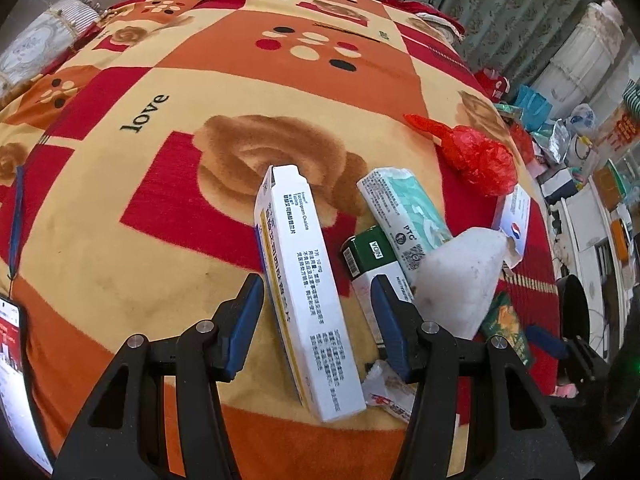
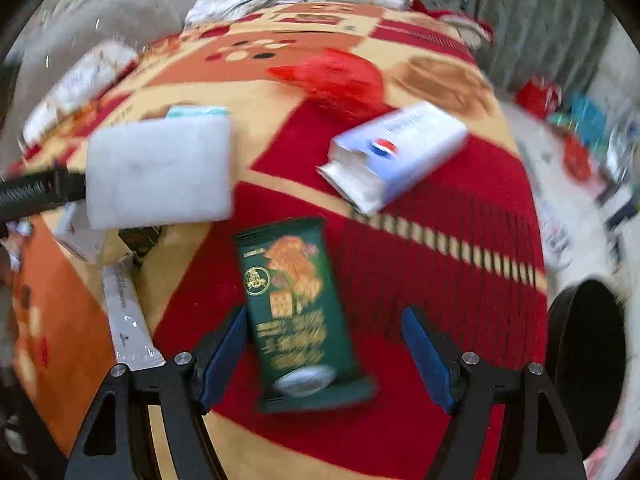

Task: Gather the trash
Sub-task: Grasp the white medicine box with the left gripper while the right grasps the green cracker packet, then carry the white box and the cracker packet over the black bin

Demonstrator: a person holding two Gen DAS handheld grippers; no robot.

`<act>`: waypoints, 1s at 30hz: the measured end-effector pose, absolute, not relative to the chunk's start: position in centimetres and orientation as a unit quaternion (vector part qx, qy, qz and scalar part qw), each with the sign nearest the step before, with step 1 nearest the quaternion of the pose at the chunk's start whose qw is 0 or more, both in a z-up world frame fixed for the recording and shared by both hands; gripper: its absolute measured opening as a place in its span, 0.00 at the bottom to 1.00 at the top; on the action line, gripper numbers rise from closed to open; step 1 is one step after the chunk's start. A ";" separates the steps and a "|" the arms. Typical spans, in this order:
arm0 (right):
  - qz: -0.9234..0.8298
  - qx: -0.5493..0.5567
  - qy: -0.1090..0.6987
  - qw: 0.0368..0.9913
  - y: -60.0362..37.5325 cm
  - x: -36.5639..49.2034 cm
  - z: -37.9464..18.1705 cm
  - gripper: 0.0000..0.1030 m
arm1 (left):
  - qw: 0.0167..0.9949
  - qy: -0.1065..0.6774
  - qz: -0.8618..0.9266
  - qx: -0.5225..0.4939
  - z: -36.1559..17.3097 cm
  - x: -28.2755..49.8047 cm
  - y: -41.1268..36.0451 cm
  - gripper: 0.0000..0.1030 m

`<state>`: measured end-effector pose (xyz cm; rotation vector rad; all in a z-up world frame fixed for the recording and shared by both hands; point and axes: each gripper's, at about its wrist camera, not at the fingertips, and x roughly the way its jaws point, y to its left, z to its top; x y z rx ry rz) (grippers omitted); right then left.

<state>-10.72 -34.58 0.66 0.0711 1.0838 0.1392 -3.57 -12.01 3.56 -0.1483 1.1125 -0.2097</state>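
Observation:
Trash lies on a red and orange blanket (image 1: pixel 120 208). In the left wrist view my left gripper (image 1: pixel 316 320) is open, its blue pads either side of a tall white medicine box (image 1: pixel 308 300) that stands on edge. Beside it lie a green and white box (image 1: pixel 374 264), a teal tissue pack (image 1: pixel 404 216), a white foam block (image 1: pixel 460 276), a red plastic bag (image 1: pixel 476 156) and a crumpled wrapper (image 1: pixel 390 394). In the blurred right wrist view my right gripper (image 2: pixel 324 354) is open over a green cracker packet (image 2: pixel 296 312). A white Pepsi box (image 2: pixel 396 152) lies beyond it.
A black bin (image 2: pixel 586 360) stands off the bed's right edge. A phone (image 1: pixel 16 376) lies at the left edge of the blanket. Pillows (image 1: pixel 40 40) line the head of the bed. Bags and clutter (image 1: pixel 568 136) fill the floor at right.

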 end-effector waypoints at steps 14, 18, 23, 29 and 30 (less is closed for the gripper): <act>0.105 -0.001 0.460 0.882 -34.1 -12.2 2.3 0.41 | 0.852 0.505 -0.113 -0.082 5.7 -5.4 -10.1 0.16; 0.103 0.012 0.439 0.892 -35.3 -13.6 4.3 0.41 | 0.868 0.473 -0.131 -0.073 8.7 -7.1 -10.9 0.16; 0.089 0.027 0.423 0.901 -36.9 -15.0 5.8 0.41 | 0.875 0.449 -0.170 -0.064 11.5 -9.0 -13.9 0.16; 0.060 0.042 0.413 0.908 -40.4 -16.8 6.8 0.41 | 0.867 0.444 -0.224 -0.038 12.7 -10.7 -19.7 0.16; 0.053 0.045 0.411 0.909 -41.1 -17.1 7.0 0.41 | 0.865 0.445 -0.232 -0.033 12.7 -11.0 -20.8 0.16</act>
